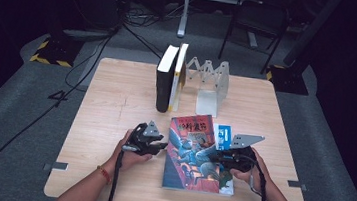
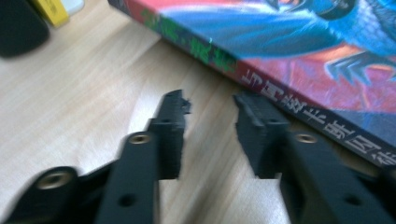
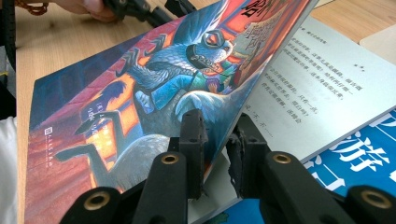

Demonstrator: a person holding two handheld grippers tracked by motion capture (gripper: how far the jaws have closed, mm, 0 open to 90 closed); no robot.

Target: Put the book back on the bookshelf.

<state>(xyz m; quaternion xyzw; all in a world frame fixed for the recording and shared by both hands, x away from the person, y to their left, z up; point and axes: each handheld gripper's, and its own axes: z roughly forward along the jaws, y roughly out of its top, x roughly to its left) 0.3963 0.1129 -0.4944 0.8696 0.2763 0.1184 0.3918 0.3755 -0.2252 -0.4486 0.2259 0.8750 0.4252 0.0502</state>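
Book: thick paperback with a red-and-blue illustrated cover (image 1: pixel 195 152), lying flat at the near middle of my light wooden table (image 1: pixel 110 108).
Right tongs (image 3: pixel 218 140): clenched on the front cover's edge, cover lifted off the first page.
Left tongs (image 2: pixel 211 109): released, jaws apart, just beside the spine.
Writing: Chinese characters on spine and page, too blurred to read.
Behind: two upright books (image 1: pixel 170 77) by a white folding bookend (image 1: pixel 212 84).

Book flat at the near middle of the table, bookends behind it.
The paperback (image 1: pixel 200 153) lies on the table (image 1: pixel 116 104); the left gripper (image 1: pixel 161 146) is just left of it, the right gripper (image 1: pixel 220 158) at its right edge. Behind stand two upright books (image 1: pixel 169 78), with a folding rack (image 1: pixel 213 84) to their right.
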